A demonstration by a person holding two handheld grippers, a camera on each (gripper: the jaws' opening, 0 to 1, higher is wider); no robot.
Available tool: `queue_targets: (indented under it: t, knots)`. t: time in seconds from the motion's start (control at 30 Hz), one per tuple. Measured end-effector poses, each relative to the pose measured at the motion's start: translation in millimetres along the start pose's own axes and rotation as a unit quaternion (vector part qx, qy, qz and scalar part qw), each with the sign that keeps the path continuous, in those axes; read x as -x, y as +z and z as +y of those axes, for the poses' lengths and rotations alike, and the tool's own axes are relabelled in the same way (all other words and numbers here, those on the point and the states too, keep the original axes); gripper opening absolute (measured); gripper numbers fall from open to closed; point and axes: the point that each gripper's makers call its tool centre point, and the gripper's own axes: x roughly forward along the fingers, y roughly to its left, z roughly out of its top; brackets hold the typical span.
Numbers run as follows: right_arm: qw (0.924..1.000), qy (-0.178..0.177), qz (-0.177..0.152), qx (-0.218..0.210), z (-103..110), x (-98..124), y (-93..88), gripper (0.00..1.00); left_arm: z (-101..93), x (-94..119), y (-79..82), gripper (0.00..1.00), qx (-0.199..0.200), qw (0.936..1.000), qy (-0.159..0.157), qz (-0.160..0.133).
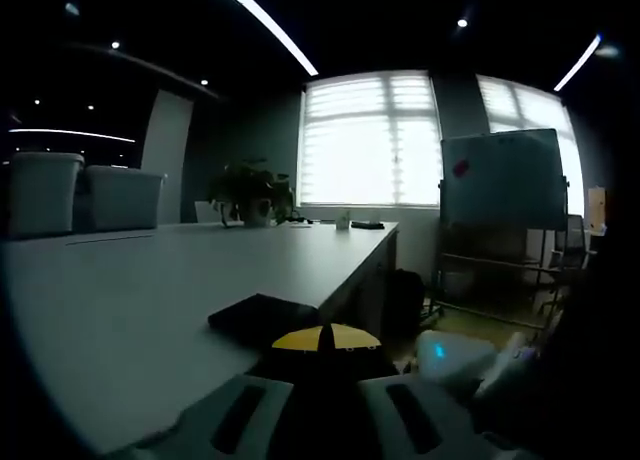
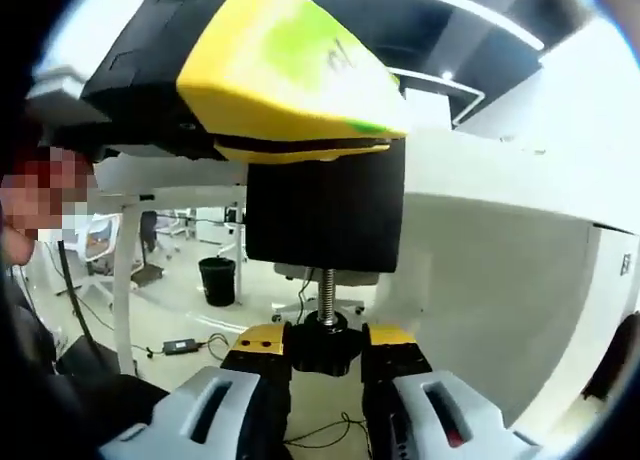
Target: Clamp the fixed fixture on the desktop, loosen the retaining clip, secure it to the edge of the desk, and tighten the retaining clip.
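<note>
The fixture is a black and yellow clamp. In the left gripper view its yellow top (image 1: 325, 337) and black upper plate (image 1: 262, 315) sit at the near edge of the grey desk (image 1: 150, 280). My left gripper (image 1: 325, 408) rises from below with the fixture's dark body between its jaws. The right gripper's white body (image 1: 455, 358) shows just right of it, below the desk edge. From underneath, the right gripper view shows the yellow body (image 2: 290, 75), a black pressure pad (image 2: 325, 210) and a threaded screw (image 2: 327, 290). My right gripper (image 2: 325, 355) is shut on the black screw knob (image 2: 325, 345).
Two pale bins (image 1: 45, 190) and a potted plant (image 1: 255, 190) stand far back on the desk. A whiteboard (image 1: 500, 180) stands right of the desk, before bright windows. Below are a black waste bin (image 2: 217, 280), floor cables (image 2: 190, 345), and a person at the left edge.
</note>
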Motion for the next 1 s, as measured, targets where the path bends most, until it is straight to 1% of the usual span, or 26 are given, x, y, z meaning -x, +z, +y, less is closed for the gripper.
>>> queue_targets:
  t: [0.03, 0.07, 0.13, 0.23, 0.27, 0.3, 0.33, 0.37, 0.4, 0.43, 0.47, 0.53, 0.63, 0.7, 0.73, 0.77, 0.83, 0.93, 0.97, 1.0]
  knots:
    - [1.0, 0.009, 0.002, 0.001, 0, 0, -0.1, 0.25, 0.1, 0, -0.1, 0.01, 0.0, 1.0, 0.0, 0.0]
    - [0.9994, 0.031, 0.002, 0.014, 2, 0, 0.3, 0.25, 0.3, 0, -0.2, 0.01, -0.002, 1.0, 0.0, 0.001]
    - [0.9974, 0.07, 0.005, 0.017, 4, -2, -0.2, 0.24, 0.5, 0, -0.2, 0.01, -0.002, 1.0, 0.001, 0.002]
    - [0.9889, 0.144, 0.021, 0.03, 8, -3, -0.6, 0.24, 0.8, 0, -0.2, 0.01, -0.004, 1.0, 0.002, 0.003]
    - [0.9837, 0.171, 0.021, 0.051, 11, -3, -0.2, 0.24, 1.1, 0, -0.2, 0.01, -0.005, 1.0, 0.002, 0.004]
    - [0.9785, 0.198, 0.022, 0.054, 12, -2, -0.1, 0.24, 1.2, 0, -0.2, 0.01, -0.006, 1.0, 0.002, 0.005]
    - [0.9744, 0.219, 0.029, 0.041, 12, -1, -0.5, 0.24, 1.4, 0, -0.3, 0.01, -0.005, 1.0, 0.002, 0.005]
    - [0.9699, 0.235, 0.028, 0.059, 11, 0, 0.1, 0.24, 1.6, 0, -0.4, 0.01, -0.005, 1.0, 0.002, 0.006]
    - [0.9637, 0.255, 0.024, 0.074, 13, 0, 0.8, 0.24, 1.9, 0, -0.4, 0.01, -0.004, 1.0, 0.002, 0.006]
    - [0.9607, 0.268, 0.027, 0.068, 14, 1, 0.3, 0.24, 2.0, 0, -0.4, 0.01, -0.004, 1.0, 0.003, 0.007]
    - [0.9554, 0.288, 0.028, 0.062, 17, 2, 0.7, 0.24, 2.2, 0, -0.3, 0.01, -0.004, 1.0, 0.004, 0.007]
    - [0.9465, 0.315, 0.028, 0.062, 22, 4, 0.4, 0.24, 2.2, -1, -0.5, 0.01, -0.007, 0.9999, 0.006, 0.01]
    - [0.9364, 0.344, 0.026, 0.061, 26, 4, 0.8, 0.24, 2.5, -1, -0.9, 0.01, -0.009, 0.9998, 0.008, 0.015]
    - [0.9285, 0.367, 0.023, 0.05, 29, 7, 1.2, 0.25, 3.3, -1, -1.2, 0.01, -0.011, 0.9998, 0.009, 0.016]
    - [0.9278, 0.369, 0.021, 0.052, 28, 7, 1.0, 0.25, 3.3, -1, -1.2, 0.01, -0.011, 0.9998, 0.009, 0.017]
    - [0.9245, 0.376, 0.016, 0.058, 29, 8, 1.3, 0.25, 3.3, -1, -1.2, 0.01, -0.012, 0.9998, 0.009, 0.017]
    - [0.9209, 0.385, 0.015, 0.06, 29, 9, 1.6, 0.25, 3.3, -1, -1.2, 0.01, -0.012, 0.9997, 0.009, 0.017]
    - [0.9192, 0.388, 0.016, 0.065, 30, 9, 1.9, 0.25, 4.2, -1, -0.6, 0.01, -0.01, 0.9998, 0.007, 0.015]
    - [0.9218, 0.381, 0.016, 0.069, 30, 9, 2.0, 0.25, 4.2, -1, -0.6, 0.01, -0.01, 0.9998, 0.007, 0.014]
    - [0.9291, 0.363, 0.012, 0.07, 28, 8, 2.7, 0.26, 4.2, -1, -0.6, 0.01, -0.01, 0.9998, 0.006, 0.013]
